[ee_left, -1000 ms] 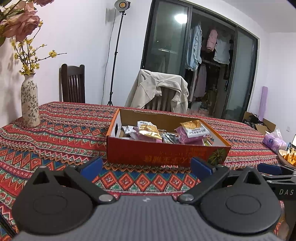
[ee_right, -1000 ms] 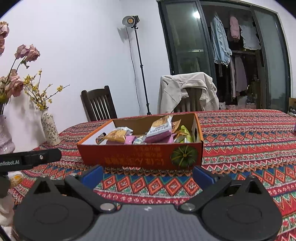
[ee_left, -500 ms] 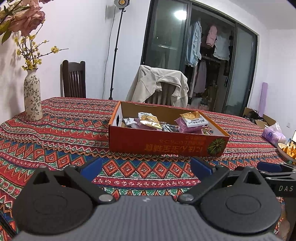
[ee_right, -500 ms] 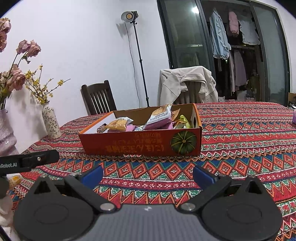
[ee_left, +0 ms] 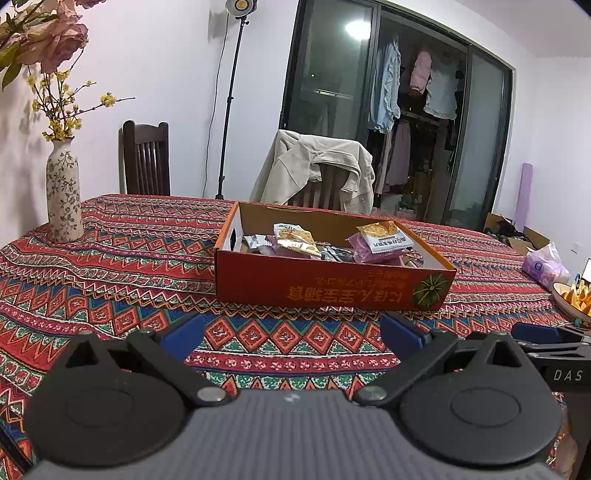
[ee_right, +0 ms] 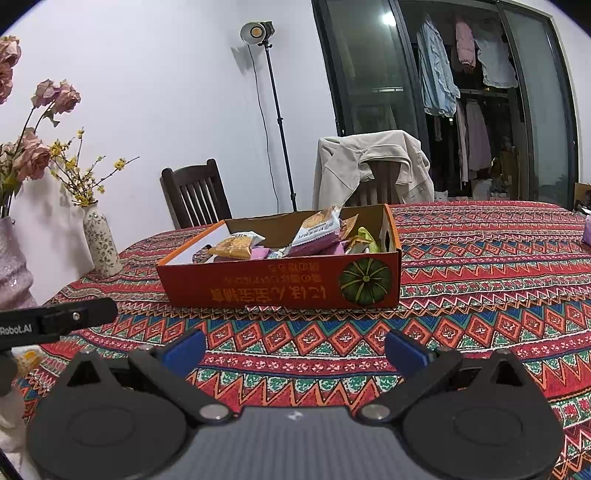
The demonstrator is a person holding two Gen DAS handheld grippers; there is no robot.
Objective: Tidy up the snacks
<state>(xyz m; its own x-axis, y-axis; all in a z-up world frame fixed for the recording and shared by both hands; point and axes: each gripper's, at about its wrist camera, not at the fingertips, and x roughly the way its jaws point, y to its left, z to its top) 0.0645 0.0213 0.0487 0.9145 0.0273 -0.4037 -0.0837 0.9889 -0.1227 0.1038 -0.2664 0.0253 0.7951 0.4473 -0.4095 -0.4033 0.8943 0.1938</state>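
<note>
Seemingly, from the left wrist view, the left gripper (ee_left: 291, 328) hangs low over the near edge of the table (ee_left: 110, 258) with its blue fingers (ee_left: 183, 334) spread wide and nothing between them. The box (ee_left: 332, 284) sits ahead, toward the table's middle, and the snacks (ee_left: 380, 240) lie in it in a loose heap, packets overlapping and one propped up at a slant. Snacks in the box would fit a tidy that has ended with everything gathered there, or a jumble that someone means to sort out; the scene does not settle which, so I name no next move. Whatever follows, thin crinkly packets would want a gentle pinch at an edge. The right gripper's tip (ee_left: 535, 332) shows at the right, near a bowl (ee_left: 572, 299) and a tissue pack (ee_left: 543, 264) by the table's right edge. A vase (ee_left: 63, 195) stands at the far left corner; beyond are a chair (ee_left: 146, 158), a jacket (ee_left: 317, 170) over another chair, a lamp (ee_left: 236, 7) and a glazed wardrobe.

From the right wrist view, the right gripper (ee_right: 293, 347) also hovers above the near edge, fingers (ee_right: 404, 352) wide and empty. The box (ee_right: 280, 284) lies ahead, slightly left, its packets (ee_right: 316, 227) rising above the rim. The left gripper (ee_right: 59, 321) reaches in at the left edge. The patterned cloth (ee_right: 480, 277) covers the table.
</note>
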